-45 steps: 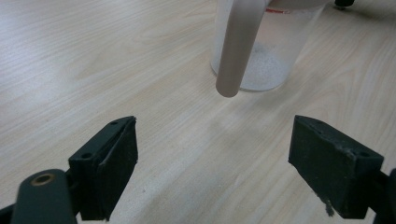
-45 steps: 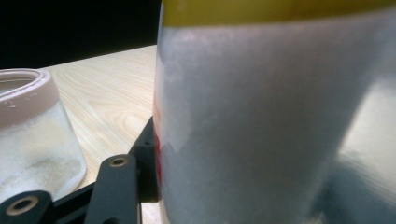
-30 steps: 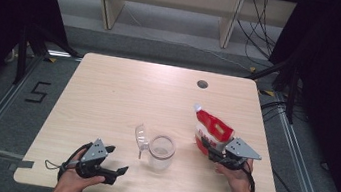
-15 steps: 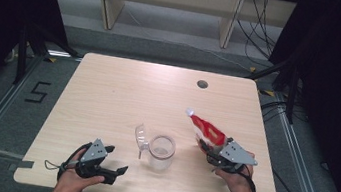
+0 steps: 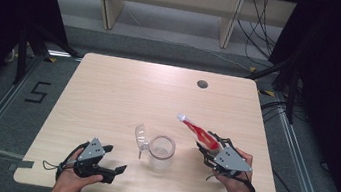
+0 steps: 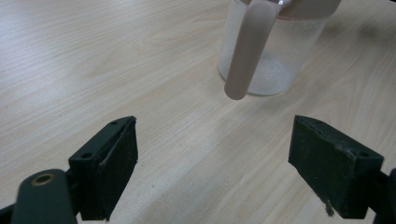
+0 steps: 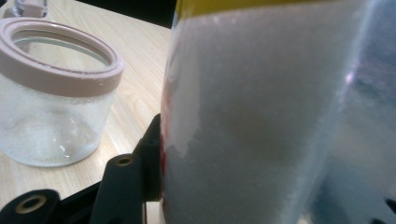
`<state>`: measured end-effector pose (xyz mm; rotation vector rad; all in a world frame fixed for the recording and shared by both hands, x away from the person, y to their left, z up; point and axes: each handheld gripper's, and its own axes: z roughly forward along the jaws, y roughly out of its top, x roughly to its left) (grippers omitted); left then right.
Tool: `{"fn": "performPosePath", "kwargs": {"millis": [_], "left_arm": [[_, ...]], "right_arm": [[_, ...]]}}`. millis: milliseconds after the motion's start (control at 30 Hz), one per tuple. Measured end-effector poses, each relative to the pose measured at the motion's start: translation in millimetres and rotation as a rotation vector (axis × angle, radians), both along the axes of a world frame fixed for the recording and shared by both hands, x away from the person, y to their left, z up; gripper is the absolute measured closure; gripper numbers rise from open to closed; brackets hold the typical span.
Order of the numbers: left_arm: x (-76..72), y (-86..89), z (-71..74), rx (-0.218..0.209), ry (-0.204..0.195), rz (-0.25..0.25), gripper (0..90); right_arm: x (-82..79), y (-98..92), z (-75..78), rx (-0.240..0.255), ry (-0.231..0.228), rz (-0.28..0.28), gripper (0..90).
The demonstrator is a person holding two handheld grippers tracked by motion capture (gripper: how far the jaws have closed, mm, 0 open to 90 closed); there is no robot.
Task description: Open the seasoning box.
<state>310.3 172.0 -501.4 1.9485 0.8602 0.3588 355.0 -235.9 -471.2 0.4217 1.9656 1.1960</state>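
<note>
R gripper (image 5: 210,147) has its jaws clamped on the red-white bag (image 5: 199,132), long axis tilted up-left, spout end just right of and above the open jar (image 5: 161,151) mid-table, so R hand is nearer. L gripper (image 5: 109,160), jaws released w/ nothing between, sits left-near of the jar.

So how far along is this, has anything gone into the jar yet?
Done: the jar stands open, its lid flipped back, with a thin white layer on its bottom. In hand: the right tongs grip a red and white bag, tilted toward the jar. Left: nothing is pouring now; the left tongs rest open nearby.
</note>
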Motion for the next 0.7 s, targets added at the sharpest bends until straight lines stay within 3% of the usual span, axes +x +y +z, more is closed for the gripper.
{"fn": "performPosePath", "kwargs": {"millis": [267, 433, 467, 533, 633, 700], "left_arm": [[-0.1, -0.1, 0.0, -0.003, 0.002, -0.002, 15.3], [-0.6, -0.1, -0.2, -0.020, 0.010, 0.008, 15.2], [-0.1, 1.4, 0.1, -0.005, 0.008, 0.001, 15.2], [0.0, 1.3, -0.3, -0.017, 0.012, 0.003, 15.2], [-0.2, 0.9, -0.7, -0.019, 0.019, 0.004, 15.2], [-0.5, 0.5, -1.0, -0.025, 0.023, 0.008, 15.2]], "right_arm": [[-13.9, 0.6, 3.0, -0.131, -0.086, 0.015, 49.6], [-20.9, 2.3, 2.9, -0.173, -0.101, 0.022, 49.7], [-21.6, 2.7, 3.2, -0.185, -0.109, 0.020, 49.7], [-23.5, 4.7, 3.5, -0.242, -0.144, 0.022, 49.8], [-26.4, 6.4, 3.3, -0.256, -0.162, 0.022, 49.8], [-27.4, 7.2, 3.6, -0.292, -0.182, 0.023, 49.9]]}}
